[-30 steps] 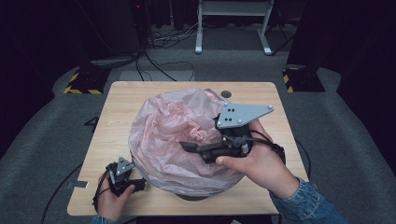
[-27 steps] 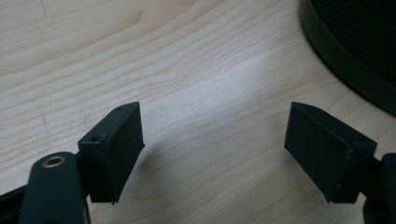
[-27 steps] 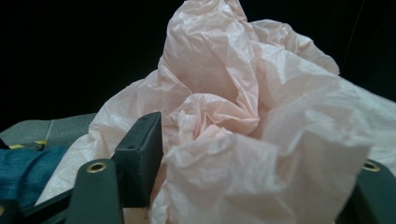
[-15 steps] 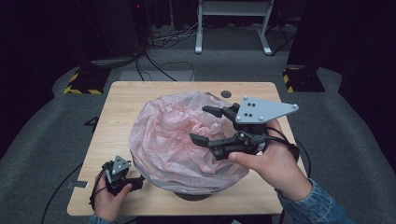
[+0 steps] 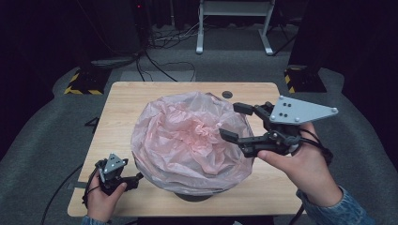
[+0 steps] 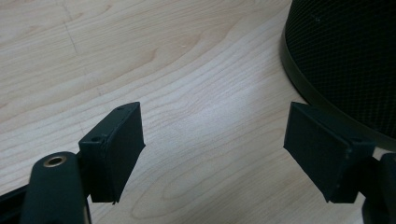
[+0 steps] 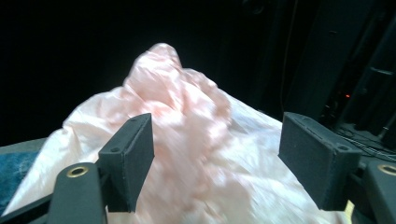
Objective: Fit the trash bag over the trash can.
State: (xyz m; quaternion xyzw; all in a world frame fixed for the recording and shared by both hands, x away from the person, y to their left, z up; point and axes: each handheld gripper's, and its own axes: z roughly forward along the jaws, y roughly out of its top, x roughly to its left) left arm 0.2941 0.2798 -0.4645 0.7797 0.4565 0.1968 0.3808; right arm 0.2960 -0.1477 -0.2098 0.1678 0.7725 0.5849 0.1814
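Note:
A pink see-through plastic bag is draped over a black mesh bin in the middle of the wooden table. My right gripper hovers at the bag's right rim and points left across it. Its jaws have just been opening and now stand wide, with nothing pinched between them. In the right gripper view the crumpled bag rises beyond the right gripper. My left gripper is low at the table's front left, beside the bin's base. In the left gripper view the left gripper is open over bare wood.
A small dark round hole sits near the table's far edge. Beyond the table are a grey carpet, cables and a white stand's legs. Bare wood lies to the left of the bin.
My right gripper has drawn back to the right, from over the bag's middle to its right rim, and its jaws stand wider. The left hand has barely shifted.

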